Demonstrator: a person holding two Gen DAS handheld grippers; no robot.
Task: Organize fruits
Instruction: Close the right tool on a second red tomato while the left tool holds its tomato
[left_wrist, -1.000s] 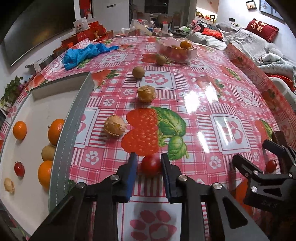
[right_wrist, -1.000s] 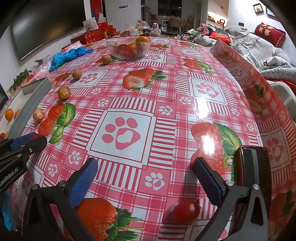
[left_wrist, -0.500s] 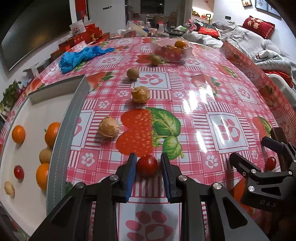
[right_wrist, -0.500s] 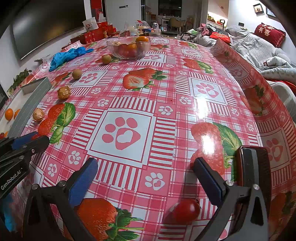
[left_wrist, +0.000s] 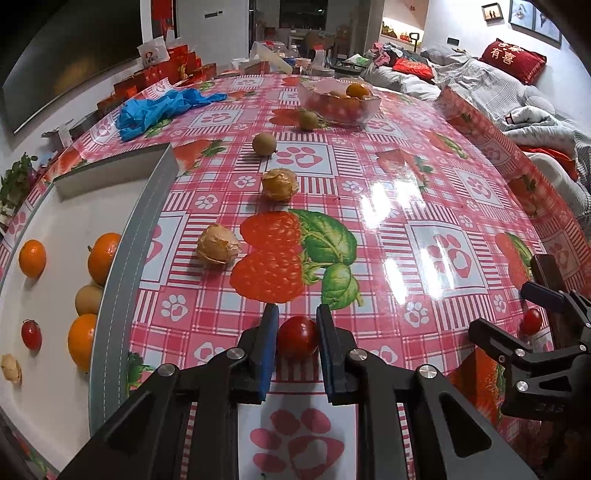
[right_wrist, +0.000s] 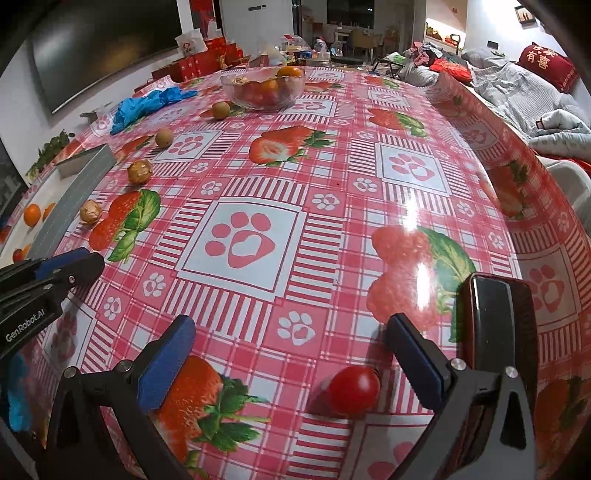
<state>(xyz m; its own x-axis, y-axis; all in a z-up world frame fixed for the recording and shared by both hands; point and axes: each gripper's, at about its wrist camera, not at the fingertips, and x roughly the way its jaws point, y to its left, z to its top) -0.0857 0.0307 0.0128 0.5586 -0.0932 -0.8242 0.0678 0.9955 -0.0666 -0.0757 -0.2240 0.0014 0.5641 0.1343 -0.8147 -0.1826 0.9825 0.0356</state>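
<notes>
Now, in the left wrist view, the left claw (left_wrist: 296, 343) has drawn its blue pads in against the small red cherry tomato (left_wrist: 297, 336) at the near edge of the worktop (left_wrist: 388, 206). Half a second ago the pads flanked the tomato with slim gaps; here both press on its sides, so the grasp looks complete and the tomato seems ready to lift. To the left lies the white tray with a grey rim (left_wrist: 122, 251), already carrying oranges, a brownish round fruit, another cherry tomato and a papery husk. Two husked golden berries (left_wrist: 218, 244) and two small green-brown fruits lie loose farther off, before the far clear glass bowl (left_wrist: 338, 101).

In the right wrist view, the right claw (right_wrist: 291, 365) stands wide, nothing held, much as before. A second red cherry tomato (right_wrist: 354, 389) rests on the cloth between its fingers, nearer the right pad, apart from both. That one looks like the next pick.
</notes>
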